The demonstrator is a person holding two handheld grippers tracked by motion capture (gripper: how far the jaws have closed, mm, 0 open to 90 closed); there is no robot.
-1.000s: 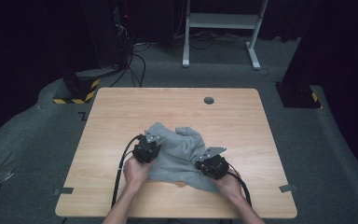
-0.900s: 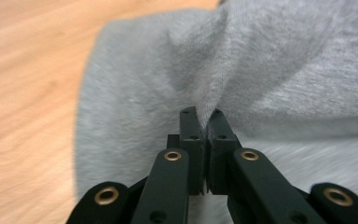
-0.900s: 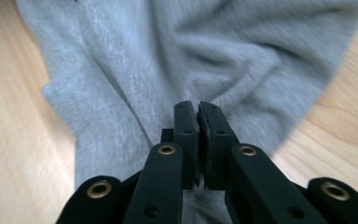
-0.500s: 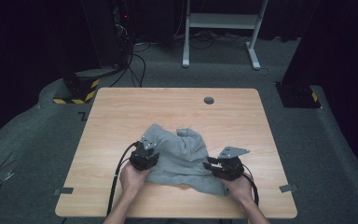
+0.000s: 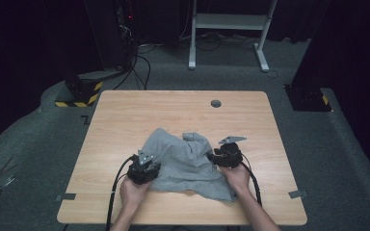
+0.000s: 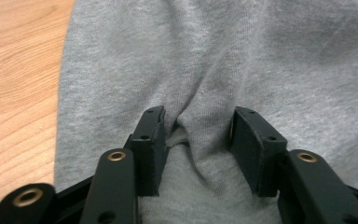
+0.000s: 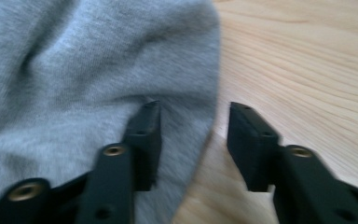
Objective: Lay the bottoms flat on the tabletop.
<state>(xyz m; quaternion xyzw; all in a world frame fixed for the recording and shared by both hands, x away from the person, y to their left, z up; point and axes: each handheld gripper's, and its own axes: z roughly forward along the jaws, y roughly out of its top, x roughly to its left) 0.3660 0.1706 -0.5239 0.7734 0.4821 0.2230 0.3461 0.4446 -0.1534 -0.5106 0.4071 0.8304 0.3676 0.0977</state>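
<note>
filling the middle of the high view, a table (image 5: 125, 115) carries a rumpled grey cloth (image 5: 183, 161) low of centre. left gripper (image 6: 198, 140) sits at the cloth's lower left edge, jaws apart with a ridge of fabric bunched between them, seemingly not yet pinched. right gripper (image 7: 193, 140), at the cloth's right edge, stands open astride the hem, one jaw over cloth, one over wood.
</note>
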